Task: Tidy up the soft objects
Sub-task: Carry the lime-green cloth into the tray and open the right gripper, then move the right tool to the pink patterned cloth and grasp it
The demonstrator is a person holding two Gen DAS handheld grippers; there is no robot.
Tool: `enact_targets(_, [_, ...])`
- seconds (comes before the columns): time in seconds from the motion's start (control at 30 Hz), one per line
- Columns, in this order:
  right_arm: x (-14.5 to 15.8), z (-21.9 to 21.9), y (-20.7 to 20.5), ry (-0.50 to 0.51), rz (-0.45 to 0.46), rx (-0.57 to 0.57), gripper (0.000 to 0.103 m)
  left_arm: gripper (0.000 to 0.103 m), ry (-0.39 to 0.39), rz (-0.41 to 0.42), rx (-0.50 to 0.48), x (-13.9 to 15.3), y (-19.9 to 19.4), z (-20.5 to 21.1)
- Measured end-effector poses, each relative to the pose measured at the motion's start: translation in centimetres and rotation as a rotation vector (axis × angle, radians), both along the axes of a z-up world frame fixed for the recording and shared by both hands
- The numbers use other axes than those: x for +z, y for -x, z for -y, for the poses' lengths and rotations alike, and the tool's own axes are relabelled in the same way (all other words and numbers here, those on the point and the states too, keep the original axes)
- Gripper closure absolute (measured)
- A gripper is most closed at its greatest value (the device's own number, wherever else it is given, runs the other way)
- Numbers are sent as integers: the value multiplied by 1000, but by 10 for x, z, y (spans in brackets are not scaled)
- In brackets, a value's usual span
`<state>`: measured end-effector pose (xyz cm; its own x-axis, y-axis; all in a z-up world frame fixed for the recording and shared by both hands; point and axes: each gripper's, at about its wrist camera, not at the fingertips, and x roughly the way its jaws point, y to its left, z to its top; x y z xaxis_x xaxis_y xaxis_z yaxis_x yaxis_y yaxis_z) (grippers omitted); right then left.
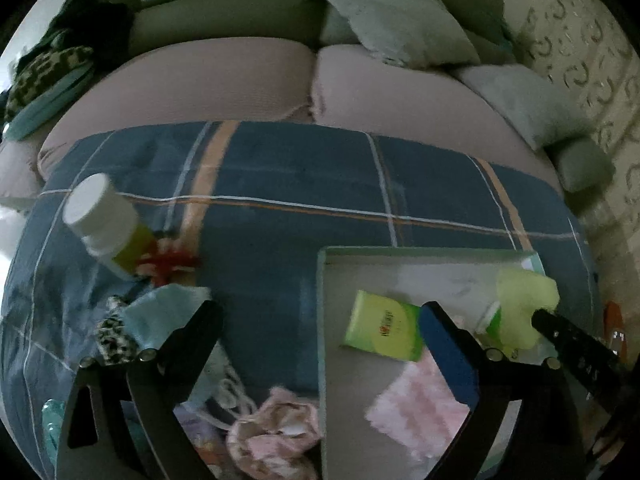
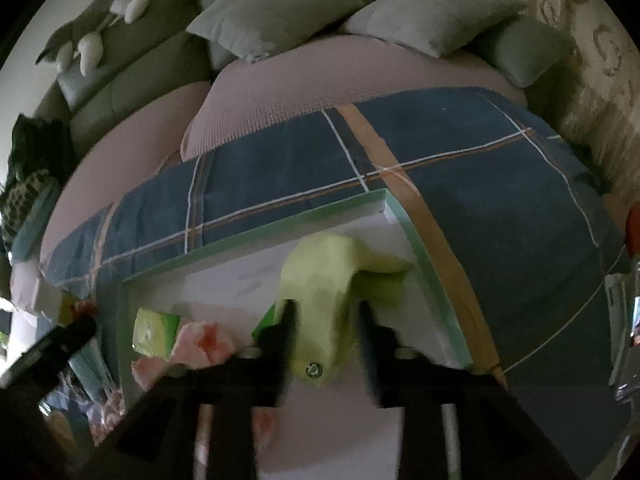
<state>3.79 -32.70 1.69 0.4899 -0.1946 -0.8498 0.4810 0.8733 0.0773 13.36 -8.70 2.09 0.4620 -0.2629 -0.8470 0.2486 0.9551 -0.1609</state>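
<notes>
A shallow white box with a pale green rim lies on the blue plaid cloth. My right gripper is shut on a yellow-green soft cloth and holds it over the box; the cloth also shows in the left wrist view. Inside the box lie a green tissue pack and a pink fluffy cloth. My left gripper is open and empty, straddling the box's left rim. A pink fabric item, a light blue cloth and a leopard-print item lie left of the box.
A white-capped bottle lies on the cloth beside a red item. The blue plaid cloth covers a pinkish sofa seat. Grey cushions stand at the back. Dark clothes are piled at the far left.
</notes>
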Motion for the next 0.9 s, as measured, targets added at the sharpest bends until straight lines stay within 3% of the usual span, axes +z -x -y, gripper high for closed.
enact_targets(0.13, [1, -9, -2, 27, -13, 24, 47, 4, 4, 16, 49, 3, -1, -21])
enact_targets(0.43, [7, -24, -1, 65, 2, 67, 19, 0, -11, 62, 123, 12, 4, -58])
enact_targets(0.57, [11, -31, -2, 78, 30, 87, 1, 0, -26, 83, 143, 15, 10, -70])
enact_targets(0.9, [24, -61, -4, 105, 98, 204, 0, 0, 2, 135, 185, 33, 26, -98])
